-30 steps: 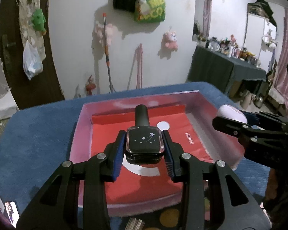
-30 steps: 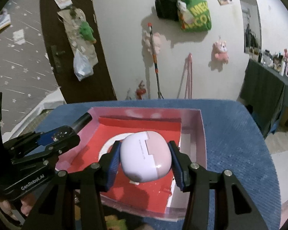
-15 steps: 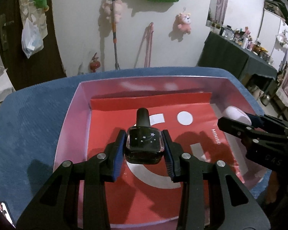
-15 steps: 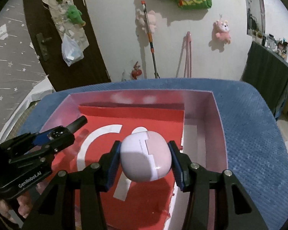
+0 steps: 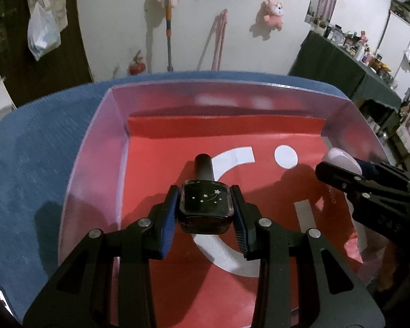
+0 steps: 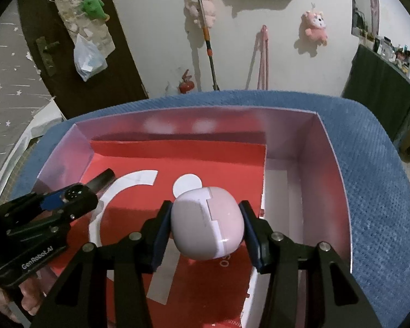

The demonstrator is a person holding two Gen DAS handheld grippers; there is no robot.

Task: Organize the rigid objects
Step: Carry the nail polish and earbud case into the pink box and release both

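Observation:
My left gripper (image 5: pixel 205 205) is shut on a dark square bottle (image 5: pixel 206 205) with white stars and a black cap, held over the left half of a pink box (image 5: pixel 95 169) lined with red paper. My right gripper (image 6: pixel 206 224) is shut on a pale pink rounded case (image 6: pixel 207 222), held over the right half of the same box (image 6: pixel 330 180). The right gripper and case (image 5: pixel 339 158) show at the right edge of the left wrist view. The left gripper with the bottle (image 6: pixel 76 194) shows at the left of the right wrist view.
The box sits on a blue cloth-covered table (image 5: pixel 27 177). A white wall with a broom (image 6: pixel 205 35), pink plush toys and hanging bags stands behind. A dark table with many small items (image 5: pixel 355 54) is at the far right. A dark door (image 6: pixel 68 54) is at the left.
Both grippers have moved forward and down over the box, each keeping its object. The box interior now fills more of both views.

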